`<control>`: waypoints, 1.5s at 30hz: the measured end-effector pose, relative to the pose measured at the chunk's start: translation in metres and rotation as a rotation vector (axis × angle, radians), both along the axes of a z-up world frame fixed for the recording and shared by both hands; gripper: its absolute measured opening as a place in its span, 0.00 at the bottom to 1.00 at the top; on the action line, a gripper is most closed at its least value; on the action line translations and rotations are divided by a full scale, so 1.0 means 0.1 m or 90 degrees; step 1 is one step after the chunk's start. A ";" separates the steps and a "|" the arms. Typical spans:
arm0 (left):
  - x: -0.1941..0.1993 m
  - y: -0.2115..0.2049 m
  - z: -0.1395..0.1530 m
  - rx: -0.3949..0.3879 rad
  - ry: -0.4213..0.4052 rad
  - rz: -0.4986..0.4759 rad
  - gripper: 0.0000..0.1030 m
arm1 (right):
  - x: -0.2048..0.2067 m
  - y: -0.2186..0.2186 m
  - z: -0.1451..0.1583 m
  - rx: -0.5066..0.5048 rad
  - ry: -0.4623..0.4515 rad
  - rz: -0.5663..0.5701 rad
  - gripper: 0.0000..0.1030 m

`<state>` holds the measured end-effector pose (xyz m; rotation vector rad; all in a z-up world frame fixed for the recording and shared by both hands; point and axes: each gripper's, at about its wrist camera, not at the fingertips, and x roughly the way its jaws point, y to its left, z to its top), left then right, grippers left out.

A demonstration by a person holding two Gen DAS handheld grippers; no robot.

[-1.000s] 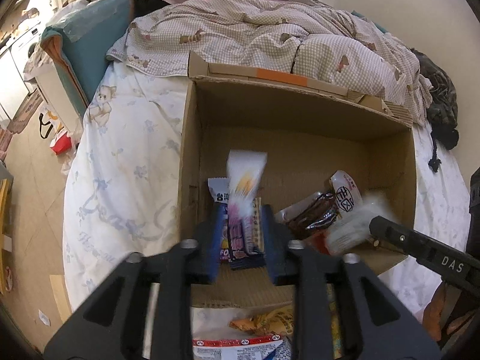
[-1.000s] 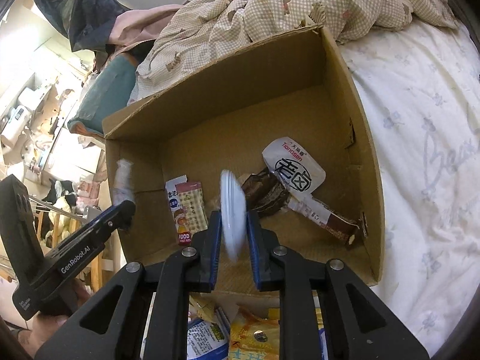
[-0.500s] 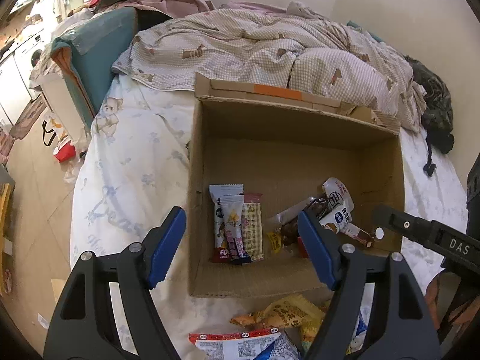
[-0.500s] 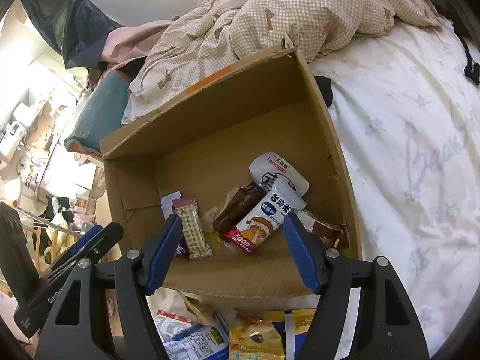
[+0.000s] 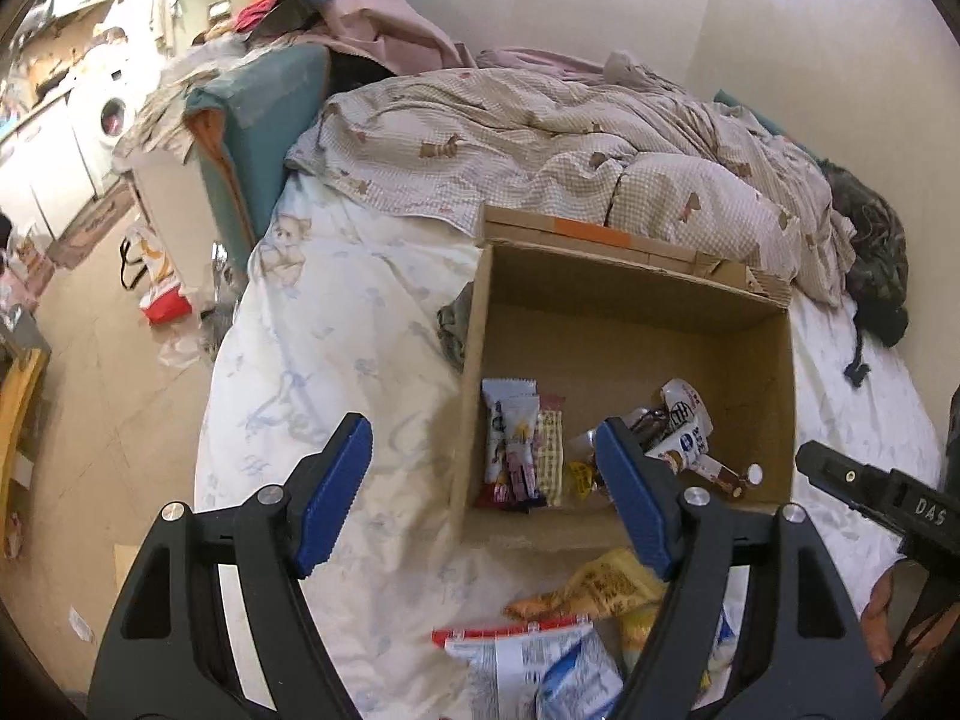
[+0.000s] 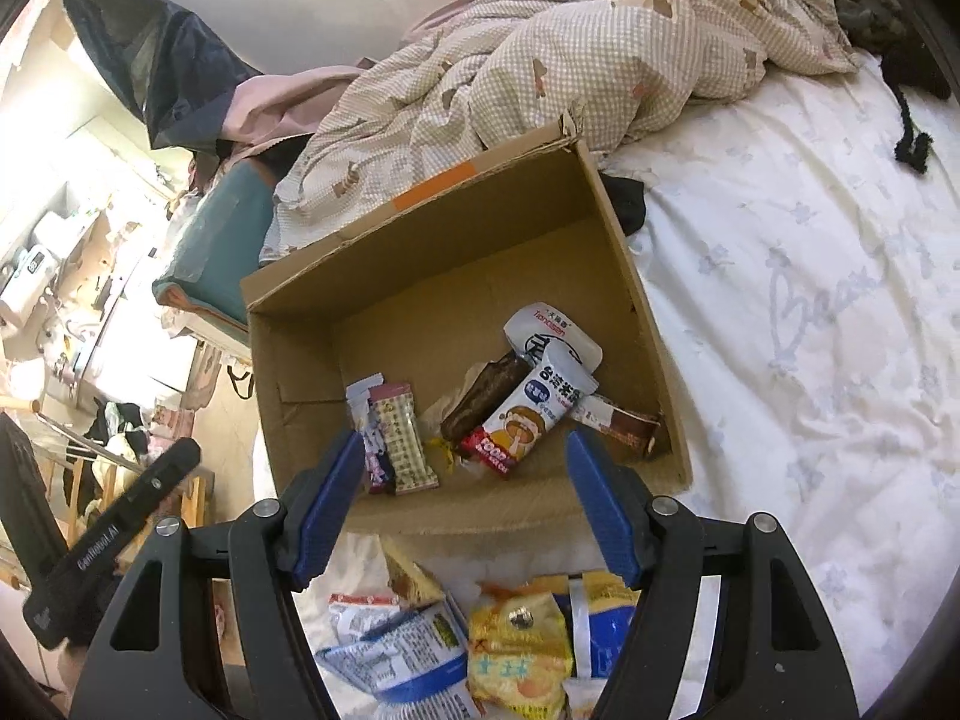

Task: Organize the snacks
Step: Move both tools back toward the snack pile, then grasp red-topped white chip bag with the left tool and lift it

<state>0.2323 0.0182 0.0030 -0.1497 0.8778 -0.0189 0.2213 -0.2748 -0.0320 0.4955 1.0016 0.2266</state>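
Now both grippers, left [image 5: 483, 501] and right [image 6: 465, 507], fingers wide, empty; one box [image 6: 300, 360].

Both wrist views look down, near, into one cardboard box [image 5: 630, 300] [image 6: 456, 228] — left view from farther left; right, opposite.

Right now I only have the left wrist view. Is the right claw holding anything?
Observer: No. The right claw is open and empty, hovering at the near wall of the cardboard box.
Operator: What's in the box's right half? My view is partly blocked.
Observer: A white mushroom packet lying across a brown bar.
Operator: Anything outside, past the right wall?
Observer: A black cloth against the far right corner.
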 end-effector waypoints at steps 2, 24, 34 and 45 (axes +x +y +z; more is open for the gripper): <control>-0.10 0.08 0.00 -0.006 0.008 0.009 0.72 | -0.10 -0.04 0.00 0.008 0.006 -0.008 0.70; -0.80 0.35 -0.36 -0.042 0.114 0.056 0.94 | -0.82 0.03 -0.09 0.002 0.043 -0.003 0.86; -0.76 0.29 -0.95 -0.049 0.254 0.064 0.93 | -0.82 -0.09 -0.22 0.027 0.080 -0.036 0.86; -0.69 -0.22 -1.42 -0.040 0.332 -0.002 0.93 | -0.81 -0.17 -0.26 0.036 0.092 -0.052 0.86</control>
